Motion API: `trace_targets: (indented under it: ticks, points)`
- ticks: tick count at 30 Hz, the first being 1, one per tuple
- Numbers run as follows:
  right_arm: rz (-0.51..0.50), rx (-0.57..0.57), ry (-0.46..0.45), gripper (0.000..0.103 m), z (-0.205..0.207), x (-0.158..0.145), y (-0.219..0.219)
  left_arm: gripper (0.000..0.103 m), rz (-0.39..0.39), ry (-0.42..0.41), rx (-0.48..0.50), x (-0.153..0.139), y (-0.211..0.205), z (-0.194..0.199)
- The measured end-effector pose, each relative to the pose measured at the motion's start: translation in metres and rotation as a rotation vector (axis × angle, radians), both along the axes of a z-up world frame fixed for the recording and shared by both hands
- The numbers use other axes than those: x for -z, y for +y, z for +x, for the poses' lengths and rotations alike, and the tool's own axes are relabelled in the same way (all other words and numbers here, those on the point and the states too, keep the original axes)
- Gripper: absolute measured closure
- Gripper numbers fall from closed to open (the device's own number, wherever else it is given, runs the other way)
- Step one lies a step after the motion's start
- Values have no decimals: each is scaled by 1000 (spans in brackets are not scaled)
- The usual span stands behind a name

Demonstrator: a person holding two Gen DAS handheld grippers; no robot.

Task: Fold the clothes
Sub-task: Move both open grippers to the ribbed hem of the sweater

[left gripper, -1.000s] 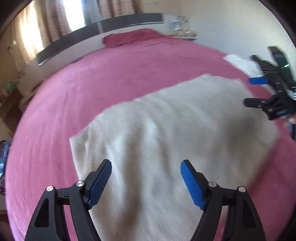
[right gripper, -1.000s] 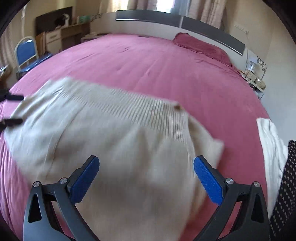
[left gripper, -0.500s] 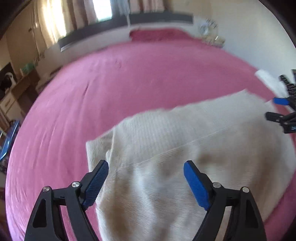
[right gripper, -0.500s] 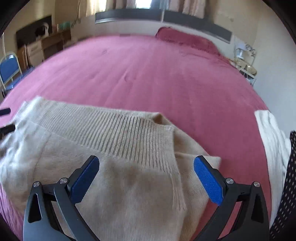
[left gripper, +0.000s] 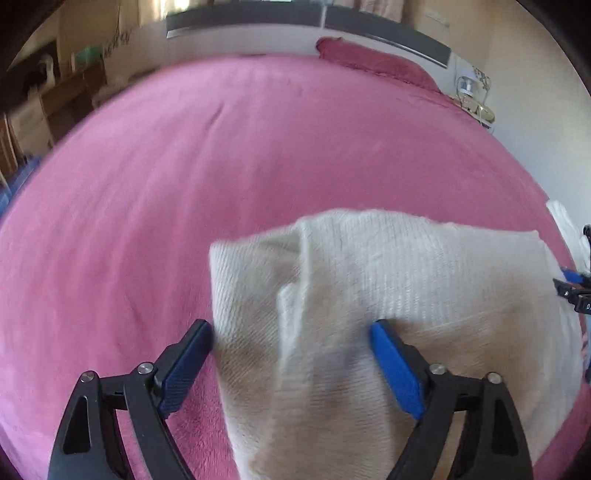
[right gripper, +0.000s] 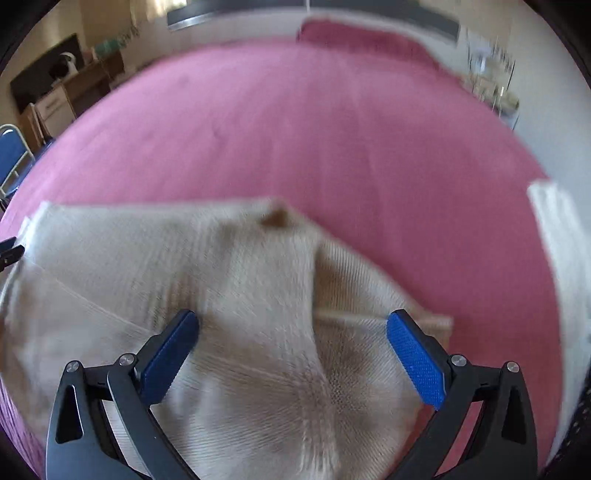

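The left gripper (left gripper: 291,345) is pointing steeply down at a cream knitted sweater (left gripper: 388,295) that is lying folded on a pink bedspread (left gripper: 258,166). Its jaws are standing wide apart and have just been opening further; the sweater's left end is lying below and between the two blue pads, but neither pad is pressing on it (the left pad (left gripper: 184,369) is sitting over bare pink cover right at the fabric's edge, the right pad (left gripper: 397,369) over the knit itself). Ahead of this gripper the sweater is showing a folded-over layer with a vertical crease, and it is stretching away to the right, where the tip of the other gripper is peeking in at the picture's edge.

The right gripper (right gripper: 291,341) is likewise hanging over the sweater (right gripper: 221,295) with its jaws spread wide and nothing clamped. Both of its pads are sitting above the knit, and a ribbed band is running ahead of them to a small brown label (right gripper: 275,219) at the far edge. Just beyond its right pad (right gripper: 415,360) a corner of the garment is ending on the bedspread (right gripper: 332,129). Further right, a white garment (right gripper: 554,229) is lying apart from the sweater. Far ahead a pink pillow (right gripper: 362,38) is resting against the headboard (left gripper: 388,29); the frames are blurred.
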State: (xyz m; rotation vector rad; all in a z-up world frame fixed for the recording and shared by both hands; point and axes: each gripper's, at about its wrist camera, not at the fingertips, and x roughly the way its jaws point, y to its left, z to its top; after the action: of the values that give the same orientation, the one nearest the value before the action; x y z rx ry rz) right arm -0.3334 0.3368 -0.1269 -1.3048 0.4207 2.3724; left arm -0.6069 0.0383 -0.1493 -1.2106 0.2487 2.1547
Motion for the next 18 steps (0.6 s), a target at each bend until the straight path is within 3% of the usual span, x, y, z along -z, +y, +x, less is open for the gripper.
trace_targets:
  ticks: [2, 5, 7, 10, 14, 18]
  points:
    - [-23, 14, 42, 0, 10, -5, 10, 13, 4, 16, -28, -3, -12, -3]
    - [-8, 48, 150, 0, 31, -34, 19, 14, 77, 94, -54, -37, -44, 2]
    - [14, 67, 197, 0, 41, -49, 20, 14, 38, 183, -65, -56, -55, 13]
    - [30, 34, 199, 0, 39, -53, 13, 14, -20, 242, -6, -67, -43, 30]
    - [44, -39, 123, 0, 26, -35, -10, 14, -97, 205, 159, -36, 5, 44]
    - [60, -77, 47, 0, 28, -19, -49, 14, -288, 222, 224, 2, 15, 49]
